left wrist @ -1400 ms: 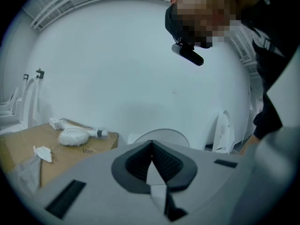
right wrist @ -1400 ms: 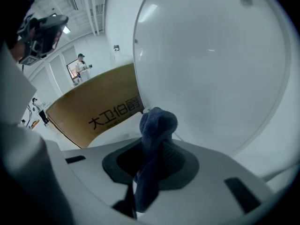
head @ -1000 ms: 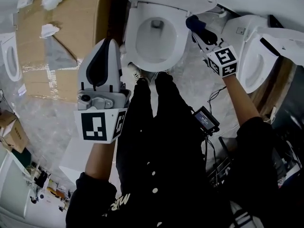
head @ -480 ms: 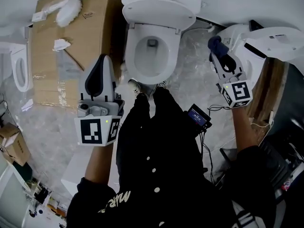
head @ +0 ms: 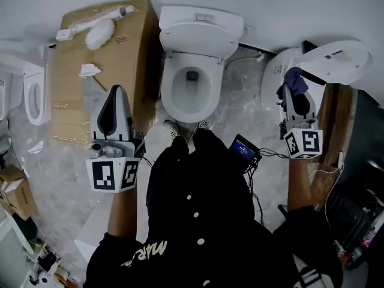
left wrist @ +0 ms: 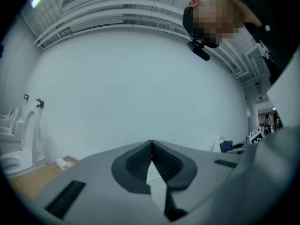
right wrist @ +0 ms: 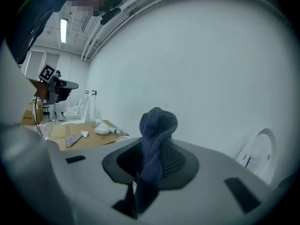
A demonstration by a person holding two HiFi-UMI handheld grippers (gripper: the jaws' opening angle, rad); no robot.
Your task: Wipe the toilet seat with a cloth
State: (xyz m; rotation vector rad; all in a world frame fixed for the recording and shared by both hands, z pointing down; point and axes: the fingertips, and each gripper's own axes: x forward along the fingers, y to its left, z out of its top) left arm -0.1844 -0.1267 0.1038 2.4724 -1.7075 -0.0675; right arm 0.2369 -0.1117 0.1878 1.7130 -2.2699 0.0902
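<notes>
A white toilet [head: 201,38] stands at the top centre of the head view, lid up, with its seat ring [head: 170,93] around the open bowl. My right gripper [head: 293,83] hovers to the right of the toilet, apart from it, shut on a dark blue cloth [head: 293,80]. In the right gripper view the cloth [right wrist: 156,125] bunches up between the jaws of that gripper [right wrist: 154,146]. My left gripper [head: 116,90] is held left of the bowl over the cardboard's edge. Its jaws are shut and empty, and the gripper [left wrist: 151,145] faces a bare white wall.
A cardboard sheet [head: 84,95] with a white brush [head: 99,36] and scraps lies left of the toilet. More toilets stand at the right [head: 318,62] and far left [head: 33,95]. A small screen device [head: 243,150] with cables hangs by the person's legs. A box [head: 15,188] sits lower left.
Both grippers have pulled back from the toilet. The right one, still holding the cloth, moved from the bowl's rim out to the right. The head view now takes in more of the room.
</notes>
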